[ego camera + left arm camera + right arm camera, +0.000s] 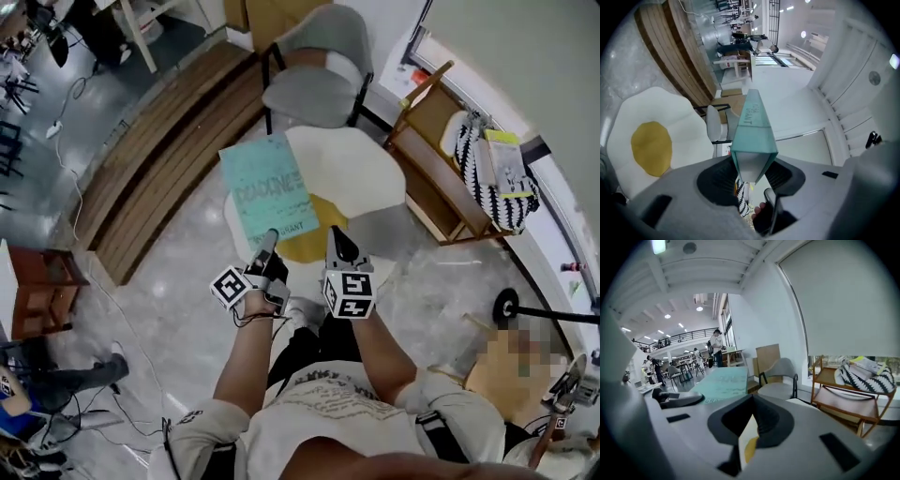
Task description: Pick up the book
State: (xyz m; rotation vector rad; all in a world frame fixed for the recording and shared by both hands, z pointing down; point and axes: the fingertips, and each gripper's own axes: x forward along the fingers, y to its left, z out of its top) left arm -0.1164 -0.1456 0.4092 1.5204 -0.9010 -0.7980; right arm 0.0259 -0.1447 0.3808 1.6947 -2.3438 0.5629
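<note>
Grey stone floor (178, 309), wood decking (159, 159), white table (356, 169) with a yellow centre, grey chair (314, 84) beside it. Teal book (267, 197) is in the air over the table edge, left gripper (267, 246) clamped on its lower edge. Right gripper (336, 236) closed, empty.

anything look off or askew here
Nothing looks spilled or damaged. The teal book is in the air over the fried-egg-shaped table, pinched at its near edge by the left gripper alone; the right gripper sits beside it, shut and empty.

Open-plan office w/ desks (732, 351), mezzanine (684, 336), floor cables (62, 159).
</note>
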